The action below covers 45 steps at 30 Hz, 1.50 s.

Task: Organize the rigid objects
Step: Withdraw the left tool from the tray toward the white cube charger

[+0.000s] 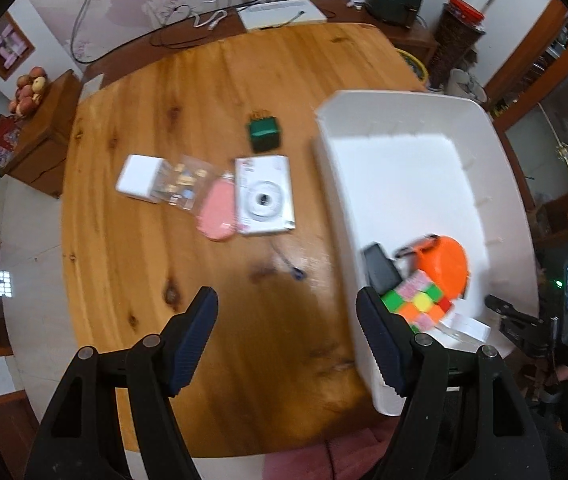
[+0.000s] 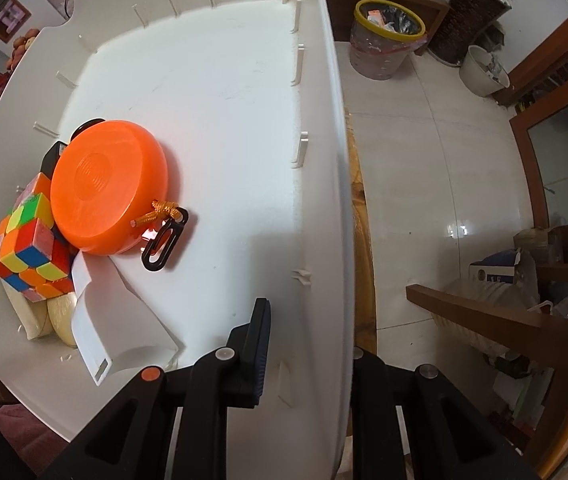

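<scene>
Wooden surface (image 1: 204, 92), seen from above, with a white bin (image 1: 400, 184) standing at its right edge. The wall of the bin is pinched by the right hand-held gripper (image 2: 308, 344), one finger (image 2: 260, 344) inside and the other hidden beyond the rim, so that the bin is steadied. The left hand-held gripper (image 1: 288, 340) is held spread and empty over bare wood, beside the near corner of the bin.

The step in hand is judged to be the fetching of the next object. It is best done with the jaws kept wide, lowered squarely over one item, and with the bin kept clamped.

Inside the bin are counted: one orange disc (image 2: 108, 188) with a black clip (image 2: 164, 248), one puzzle cube (image 2: 28, 248), one dark block (image 1: 380, 268), one white box (image 2: 124, 320).

Left on the surface are counted: one white camera box (image 1: 264, 196), one small white box (image 1: 140, 178), one clear packet (image 1: 184, 184), one pink case (image 1: 216, 216), one green box (image 1: 264, 134)
</scene>
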Available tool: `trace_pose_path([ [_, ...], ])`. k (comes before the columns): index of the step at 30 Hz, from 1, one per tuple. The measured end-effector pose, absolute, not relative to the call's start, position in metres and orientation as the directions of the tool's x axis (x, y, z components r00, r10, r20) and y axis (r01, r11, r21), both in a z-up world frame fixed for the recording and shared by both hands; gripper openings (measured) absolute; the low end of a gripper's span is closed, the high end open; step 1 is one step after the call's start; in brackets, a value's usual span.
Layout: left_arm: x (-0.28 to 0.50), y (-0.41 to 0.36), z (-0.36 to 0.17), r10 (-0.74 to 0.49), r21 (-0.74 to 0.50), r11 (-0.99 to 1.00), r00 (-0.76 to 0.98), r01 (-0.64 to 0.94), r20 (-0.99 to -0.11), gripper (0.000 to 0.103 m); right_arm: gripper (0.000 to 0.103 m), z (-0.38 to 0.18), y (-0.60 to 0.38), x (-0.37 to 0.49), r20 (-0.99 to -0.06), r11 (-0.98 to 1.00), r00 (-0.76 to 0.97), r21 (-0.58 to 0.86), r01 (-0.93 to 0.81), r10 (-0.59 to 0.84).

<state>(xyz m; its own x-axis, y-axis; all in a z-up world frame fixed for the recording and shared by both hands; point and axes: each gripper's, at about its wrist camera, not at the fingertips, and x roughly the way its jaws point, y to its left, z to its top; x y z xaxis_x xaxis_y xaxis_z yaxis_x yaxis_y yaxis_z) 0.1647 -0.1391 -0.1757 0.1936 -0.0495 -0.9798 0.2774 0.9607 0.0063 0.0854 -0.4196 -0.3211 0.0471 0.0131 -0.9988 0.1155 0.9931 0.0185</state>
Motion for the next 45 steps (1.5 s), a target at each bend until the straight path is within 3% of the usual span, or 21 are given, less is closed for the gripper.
trace_pose_path([
  [22,0.268,-0.015,-0.208,-0.023,0.000,0.984,0.128,0.177,-0.991,0.075,0.024,-0.324,-0.420,0.091,-1.000,0.986,0.020,-0.013,0.169,-0.017],
  [31,0.307,0.002,-0.241,-0.080,-0.063,0.980,0.079,0.190,-0.994,0.075,0.025,-0.325,-0.421,0.095,-1.000,0.977,0.003,-0.030,0.209,-0.031],
  [35,0.318,0.003,-0.252,-0.108,-0.093,0.974,0.063,0.205,-0.992,0.081,0.026,-0.326,-0.422,0.095,-1.000,0.972,0.005,-0.028,0.231,-0.030],
  [45,0.343,0.003,-0.284,-0.103,-0.098,0.977,0.017,0.191,-0.994,0.083,0.028,-0.326,-0.422,0.099,-0.998,0.961,-0.022,-0.054,0.272,-0.050],
])
